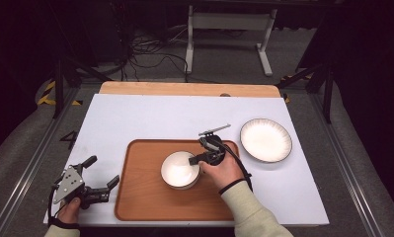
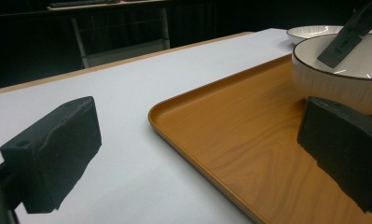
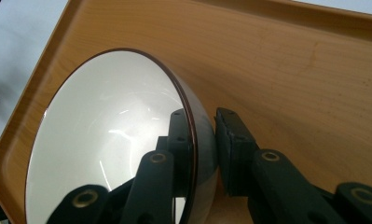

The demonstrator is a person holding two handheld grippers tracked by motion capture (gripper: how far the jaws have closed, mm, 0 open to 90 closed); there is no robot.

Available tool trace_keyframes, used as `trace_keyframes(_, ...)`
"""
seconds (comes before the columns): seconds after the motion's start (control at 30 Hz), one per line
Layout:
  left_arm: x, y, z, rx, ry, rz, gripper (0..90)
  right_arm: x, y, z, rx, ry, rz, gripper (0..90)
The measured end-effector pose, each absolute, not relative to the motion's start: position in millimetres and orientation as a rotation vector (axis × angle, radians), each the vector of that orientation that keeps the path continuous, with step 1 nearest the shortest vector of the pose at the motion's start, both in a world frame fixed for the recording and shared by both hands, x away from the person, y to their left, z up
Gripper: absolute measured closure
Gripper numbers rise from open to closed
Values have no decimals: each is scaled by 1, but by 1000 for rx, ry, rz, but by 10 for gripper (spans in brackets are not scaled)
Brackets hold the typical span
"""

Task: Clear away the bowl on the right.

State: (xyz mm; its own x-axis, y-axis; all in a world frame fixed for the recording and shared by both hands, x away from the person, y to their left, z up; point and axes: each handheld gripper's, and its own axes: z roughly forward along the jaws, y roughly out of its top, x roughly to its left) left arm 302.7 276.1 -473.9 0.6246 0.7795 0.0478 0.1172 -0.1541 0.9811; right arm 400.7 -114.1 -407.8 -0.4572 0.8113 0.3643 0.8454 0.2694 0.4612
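The white bowl (image 1: 179, 170) sits on the wooden tray (image 1: 140, 197), its rim pinched between the jaws of the right gripper (image 1: 200, 159), one inside, one outside, likely for lifting. Beyond that gripper lies a plate (image 1: 266, 140). The left gripper (image 1: 101, 178) waits wide open, empty, beside the tray.
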Motion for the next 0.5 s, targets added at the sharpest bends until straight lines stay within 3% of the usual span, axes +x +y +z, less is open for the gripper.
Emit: trace_keyframes(0.5, 303, 276, -474, 1648, 751, 687, 3, 401, -123, -416, -1590, -2450, -968, 761)
